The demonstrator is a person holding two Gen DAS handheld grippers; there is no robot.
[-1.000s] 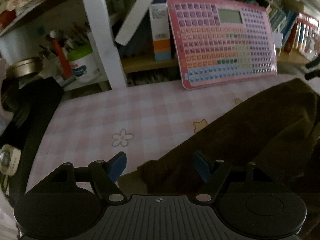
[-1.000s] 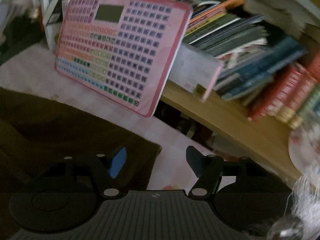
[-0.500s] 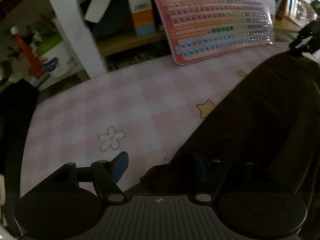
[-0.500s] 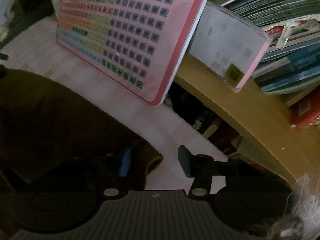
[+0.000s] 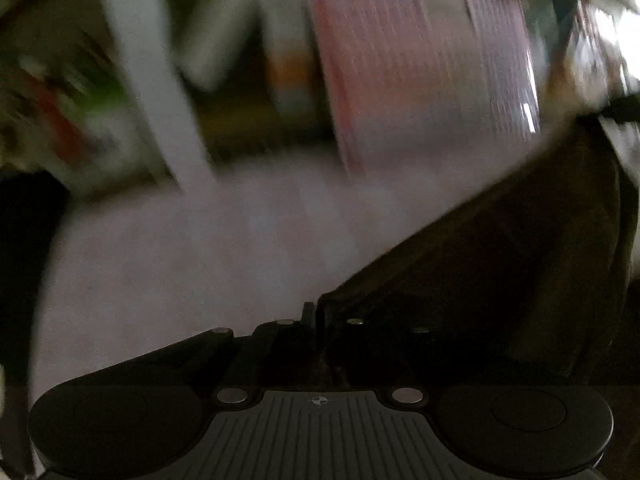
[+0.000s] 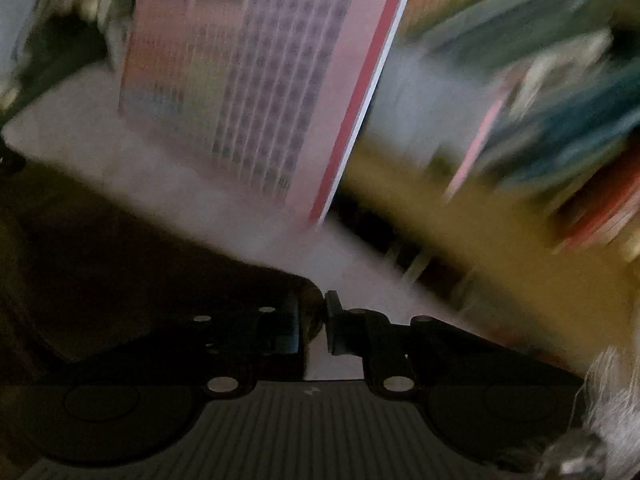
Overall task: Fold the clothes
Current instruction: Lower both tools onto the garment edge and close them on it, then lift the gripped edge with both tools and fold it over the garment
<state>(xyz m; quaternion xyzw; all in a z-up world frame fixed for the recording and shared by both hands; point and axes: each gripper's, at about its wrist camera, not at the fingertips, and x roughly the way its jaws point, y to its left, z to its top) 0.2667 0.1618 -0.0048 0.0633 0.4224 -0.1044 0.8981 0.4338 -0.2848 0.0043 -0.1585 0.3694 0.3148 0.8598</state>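
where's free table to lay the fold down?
Bare tablecloth left of the dark garment, up to the white post and pink board. A thin strip between garment and board in the right view. Shelf side crowded.

Left gripper (image 5: pixel 314 322): 2 fingers drawn together at 12 o'clock of its housing, pinching a corner of the dark garment (image 5: pixel 500 264); cloth runs off toward 2 o'clock. Left finger (image 5: pixel 280 330) visible; right finger mostly under fabric.

Right gripper (image 6: pixel 316 322): jaws nearly closed, a bunched cloth edge between the pads. Right finger (image 6: pixel 334 320) bare; left finger in shadow against the garment, toward 9 o'clock.
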